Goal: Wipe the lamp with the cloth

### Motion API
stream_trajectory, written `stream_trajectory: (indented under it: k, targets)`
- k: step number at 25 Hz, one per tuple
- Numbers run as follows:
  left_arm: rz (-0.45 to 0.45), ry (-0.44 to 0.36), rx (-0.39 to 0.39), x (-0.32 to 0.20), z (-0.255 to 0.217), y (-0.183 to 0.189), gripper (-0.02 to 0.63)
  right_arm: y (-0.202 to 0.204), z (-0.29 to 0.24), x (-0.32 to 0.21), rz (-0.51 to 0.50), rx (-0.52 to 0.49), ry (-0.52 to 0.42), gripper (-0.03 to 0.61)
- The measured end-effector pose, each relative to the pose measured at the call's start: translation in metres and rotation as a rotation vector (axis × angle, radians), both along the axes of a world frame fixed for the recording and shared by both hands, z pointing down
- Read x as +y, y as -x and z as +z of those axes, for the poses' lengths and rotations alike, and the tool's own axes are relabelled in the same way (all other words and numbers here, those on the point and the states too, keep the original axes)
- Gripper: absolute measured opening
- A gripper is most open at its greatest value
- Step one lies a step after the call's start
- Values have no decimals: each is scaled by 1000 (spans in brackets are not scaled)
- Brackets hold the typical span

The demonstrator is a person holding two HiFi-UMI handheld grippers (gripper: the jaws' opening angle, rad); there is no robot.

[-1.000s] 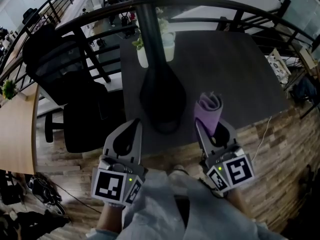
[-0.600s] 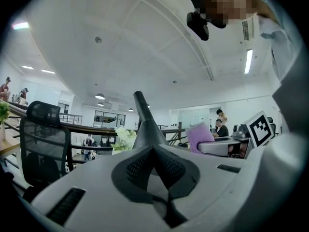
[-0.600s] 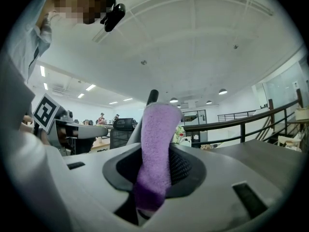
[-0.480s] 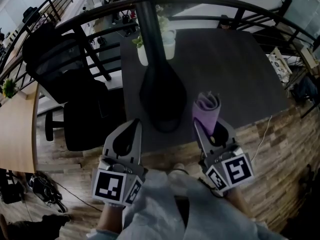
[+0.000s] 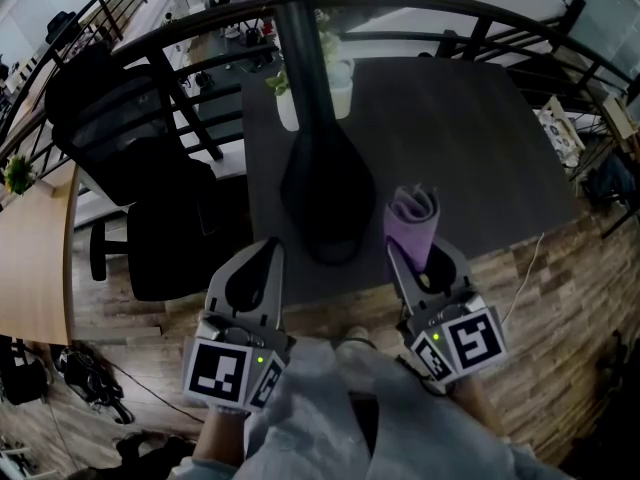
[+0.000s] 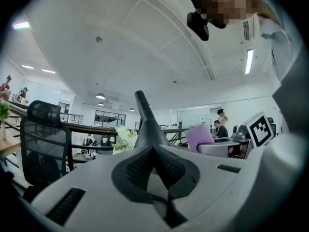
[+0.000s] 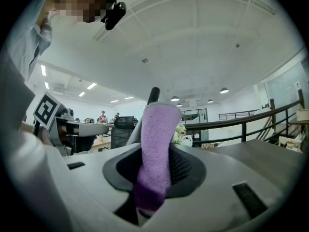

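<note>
Mostly matt finishes from where I sit

I see the cloth (image 7: 155, 149) as fuzzy purple pile, napped like terry. The left gripper (image 5: 262, 255) and right gripper (image 5: 425, 256) look like smooth matt grey plastic, each with 2 dimpled black pads (image 7: 187, 169). The lamp (image 5: 325, 183) is smooth matt black, the table (image 5: 470, 148) flat dark matt, the floor (image 5: 560, 348) grained wood plank, and the chair (image 6: 43, 129) has open black mesh.

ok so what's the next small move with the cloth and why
Probably ease the right gripper forward and left until the purple cloth meets the black lamp base. That gripper is shut on the cloth, which stands just right of the base without seeming to touch it. The left gripper is shut and empty.
</note>
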State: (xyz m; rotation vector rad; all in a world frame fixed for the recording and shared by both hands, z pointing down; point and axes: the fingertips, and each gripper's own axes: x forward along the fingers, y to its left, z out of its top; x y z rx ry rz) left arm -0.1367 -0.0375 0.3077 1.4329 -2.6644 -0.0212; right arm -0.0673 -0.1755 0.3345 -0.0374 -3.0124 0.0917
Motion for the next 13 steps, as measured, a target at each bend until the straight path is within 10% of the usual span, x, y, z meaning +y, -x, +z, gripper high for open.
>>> stream_trajectory:
  k: [13]
  targets:
    - [-32, 4, 1, 9, 0, 8, 2, 1, 1, 3, -9, 18, -35, 118]
